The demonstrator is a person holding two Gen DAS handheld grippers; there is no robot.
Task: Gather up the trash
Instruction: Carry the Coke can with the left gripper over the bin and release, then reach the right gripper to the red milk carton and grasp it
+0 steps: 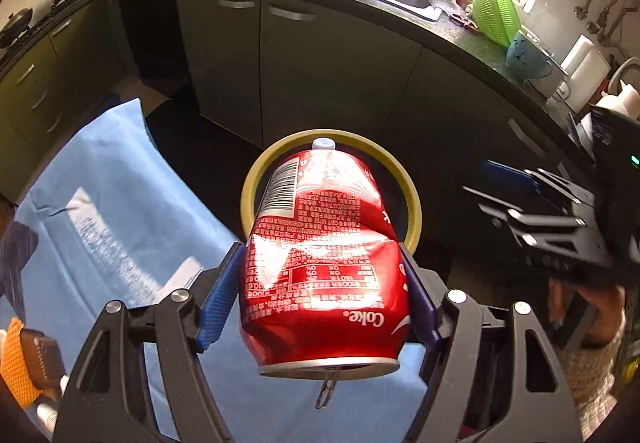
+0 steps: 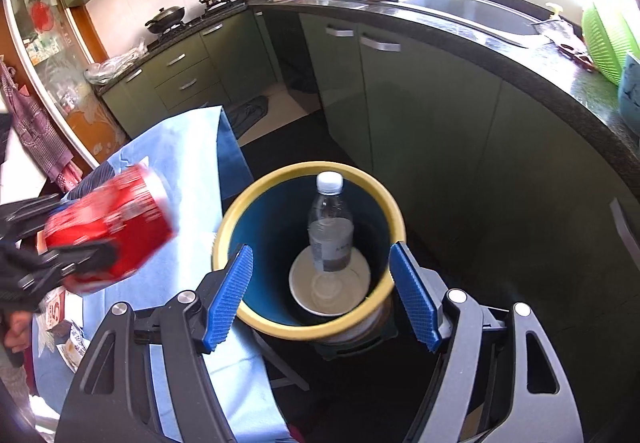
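Coke can [image 1: 324, 267], dented, is clamped in left gripper [image 1: 320, 283] above yellow-rimmed bin [image 2: 308, 327]; bin, below the empty, spread right gripper [image 2: 320, 295], contains plastic bottle [image 2: 330, 223] and white dish [image 2: 304, 283].

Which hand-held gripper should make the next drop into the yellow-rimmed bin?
Left. The left hand-held gripper is shut on the Coke can, with the bin ahead. The right hand-held gripper is open and empty; a bottle already lies inside.

Dented red Coke can [image 1: 324, 267] held over yellow-rimmed bin [image 2: 308, 247], clear plastic bottle [image 2: 330, 223] upright inside
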